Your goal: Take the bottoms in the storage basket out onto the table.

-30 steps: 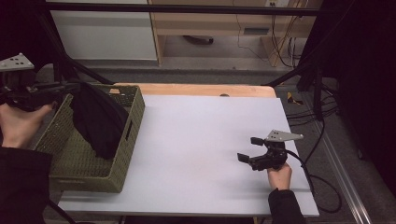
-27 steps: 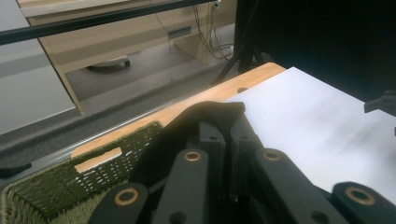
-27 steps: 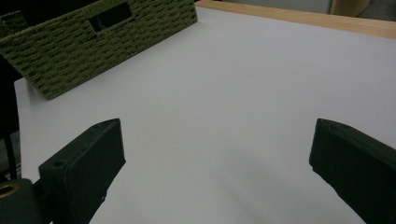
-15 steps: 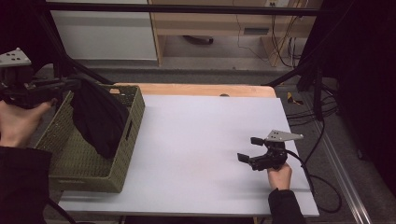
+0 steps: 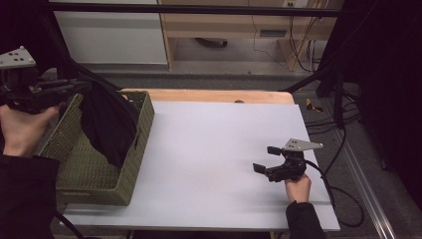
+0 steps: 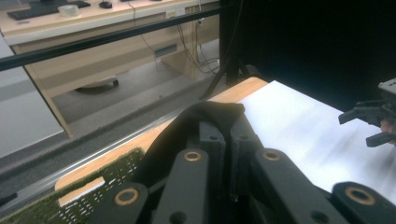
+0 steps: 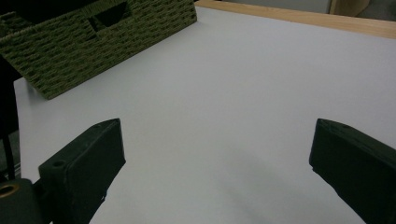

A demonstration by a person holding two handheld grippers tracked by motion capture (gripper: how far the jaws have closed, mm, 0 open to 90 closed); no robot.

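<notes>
Fingers (image 6: 219, 140) clamped on black cloth (image 5: 107, 124)

An olive-green woven rectangular basket (image 5: 94, 164) holds a plain black cloth (image 5: 107, 124) on the pale white counter (image 5: 214, 149) with a light wooden edge.

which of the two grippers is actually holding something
The left gripper, raised over the green woven basket: its jaws are shut on the black cloth hanging into it. The right gripper rests open on the white table.
</notes>
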